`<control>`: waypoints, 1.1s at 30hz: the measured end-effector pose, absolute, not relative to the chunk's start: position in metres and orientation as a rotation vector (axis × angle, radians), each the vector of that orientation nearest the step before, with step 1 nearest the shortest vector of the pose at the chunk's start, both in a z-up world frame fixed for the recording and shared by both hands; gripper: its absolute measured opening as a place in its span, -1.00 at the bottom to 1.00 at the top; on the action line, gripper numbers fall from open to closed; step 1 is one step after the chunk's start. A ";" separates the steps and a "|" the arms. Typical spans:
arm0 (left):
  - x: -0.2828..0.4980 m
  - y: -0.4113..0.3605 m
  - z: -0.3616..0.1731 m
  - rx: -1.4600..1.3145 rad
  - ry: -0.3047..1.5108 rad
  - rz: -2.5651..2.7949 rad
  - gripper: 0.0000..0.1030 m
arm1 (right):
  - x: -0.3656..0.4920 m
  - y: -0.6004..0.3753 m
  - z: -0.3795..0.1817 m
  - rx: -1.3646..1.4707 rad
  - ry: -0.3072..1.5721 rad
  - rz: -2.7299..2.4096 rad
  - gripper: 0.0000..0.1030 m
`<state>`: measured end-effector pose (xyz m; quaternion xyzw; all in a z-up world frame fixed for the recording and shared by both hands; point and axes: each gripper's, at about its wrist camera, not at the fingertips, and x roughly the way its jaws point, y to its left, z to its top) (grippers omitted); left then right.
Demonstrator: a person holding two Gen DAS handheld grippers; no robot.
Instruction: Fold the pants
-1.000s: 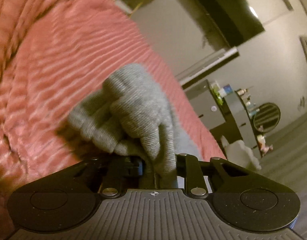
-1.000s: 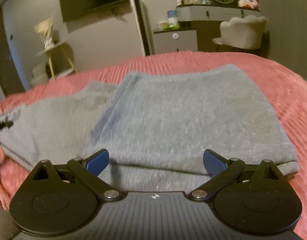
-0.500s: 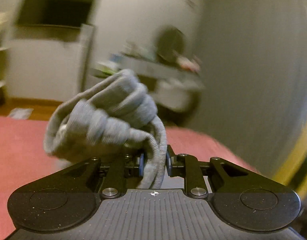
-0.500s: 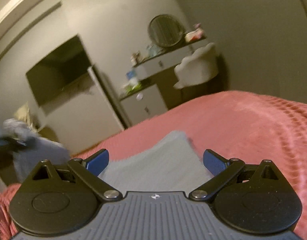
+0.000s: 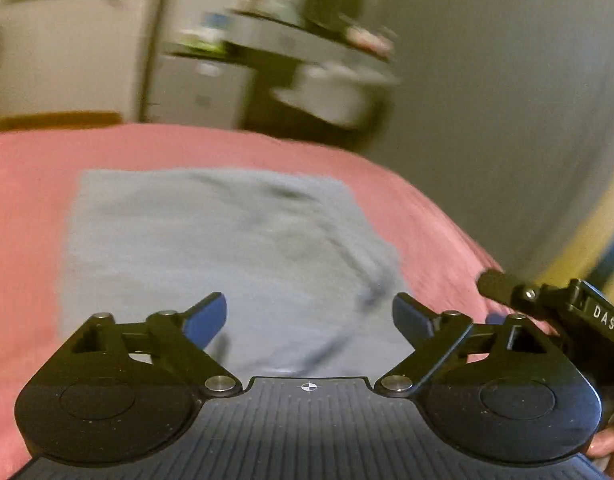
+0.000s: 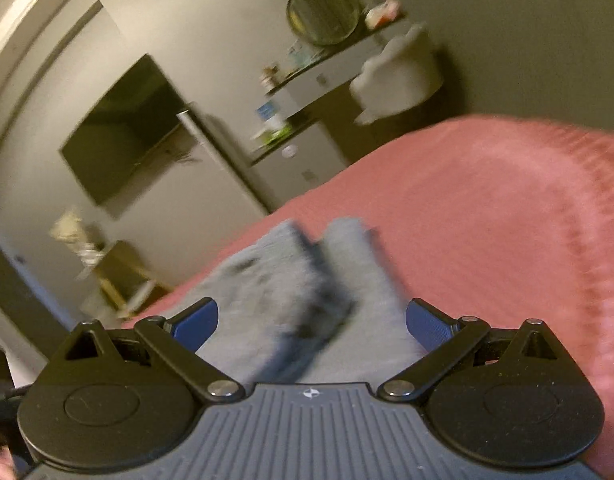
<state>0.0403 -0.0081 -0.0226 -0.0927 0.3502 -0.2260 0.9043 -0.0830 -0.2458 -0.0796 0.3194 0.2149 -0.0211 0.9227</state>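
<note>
Standing beside the bed, I saw the left claw (image 5: 309,320) nearest, its blue-padded fingers (image 5: 205,320) having just sprung wide apart with nothing between them, the grey cloth lying below rather than in their grip. The right claw (image 6: 311,322) hung just as wide, empty too, and part of its black frame poked into the left camera's lower right corner beside a bit of the person's hand (image 5: 609,446). Under both lay the pants (image 5: 227,248), a soft, fuzzy grey knit folded into a rough rectangle on the bedspread (image 5: 27,208), which was salmon-pink with fine ribbed stripes. From the right side the top layer (image 6: 283,300) looked lumpy, its edge raised over a dark shadowed gap, not sitting flush on the layer beneath. I judged that to be the risk: a thick, springy knit let go from above could slump or slide off square, and the soft bed gave little to press against, so the fold might creep open or end crooked unless it was smoothed. Either claw dipping low could also snag the loose edge and drag it. Beyond the bed, blurred, stood a dresser (image 6: 303,152), a round mirror (image 6: 323,12) and a dark screen (image 6: 123,128) on the wall.
</note>
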 end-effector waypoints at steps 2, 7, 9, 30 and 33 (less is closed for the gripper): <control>0.040 0.023 -0.029 -0.263 0.741 -0.353 0.84 | -0.057 -0.239 -0.088 0.726 0.464 0.043 0.95; 0.043 0.101 -0.068 -0.567 0.872 -0.192 0.84 | 0.001 -0.250 -0.139 0.961 0.614 -0.011 0.89; 0.041 0.113 -0.077 -0.607 0.895 -0.142 0.84 | 0.009 -0.254 -0.147 1.001 0.585 -0.041 0.67; 0.048 0.093 -0.059 -0.457 0.869 -0.120 0.84 | -0.048 -0.233 -0.091 1.081 0.351 -0.007 -0.20; 0.049 0.092 -0.060 -0.429 0.873 -0.117 0.84 | -0.052 -0.249 -0.108 0.994 0.428 -0.089 -0.04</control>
